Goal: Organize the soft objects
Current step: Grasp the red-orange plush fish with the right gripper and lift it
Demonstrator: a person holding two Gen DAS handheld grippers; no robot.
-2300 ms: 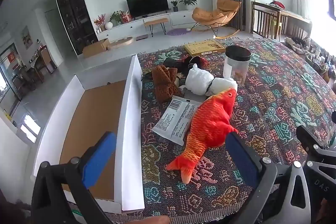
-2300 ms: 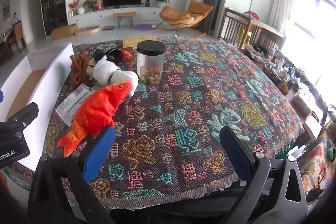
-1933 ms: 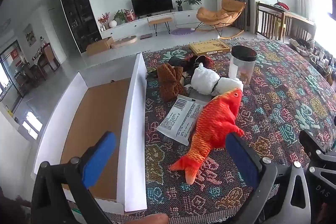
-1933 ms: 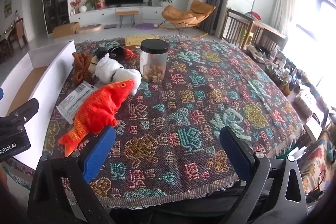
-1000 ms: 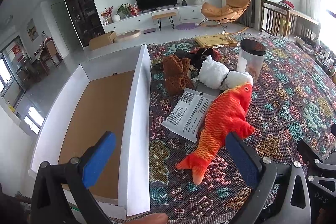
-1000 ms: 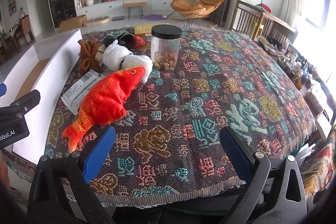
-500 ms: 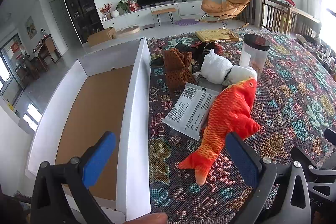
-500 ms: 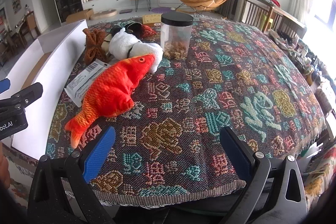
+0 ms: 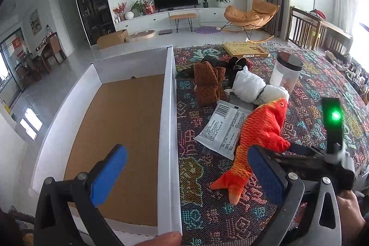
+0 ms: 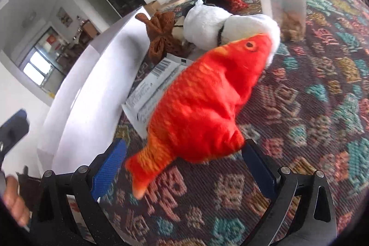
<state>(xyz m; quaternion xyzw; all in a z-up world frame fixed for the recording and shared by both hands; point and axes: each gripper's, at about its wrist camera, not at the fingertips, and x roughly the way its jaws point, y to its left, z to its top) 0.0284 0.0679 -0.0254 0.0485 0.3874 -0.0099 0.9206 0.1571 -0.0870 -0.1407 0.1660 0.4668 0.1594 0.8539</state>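
Observation:
An orange-red plush fish lies on the patterned tablecloth, head pointing away. My right gripper is open and low over the cloth, its blue pads on either side of the fish's rear body and tail. Beyond the fish lie a white plush toy and a brown knitted piece. My left gripper is open and holds nothing. It hovers over the near wall of the white box, whose cardboard floor is bare. A dark soft item lies behind the white plush.
A printed flat packet lies partly under the fish. A clear jar with a black lid stands behind the white plush, and a flat yellow box lies at the far table edge. The tablecloth stretches right.
My right gripper has swung left and dropped close to the fish, so the fish now fills its view and the gripper shows in the left wrist view. The left gripper barely moved.

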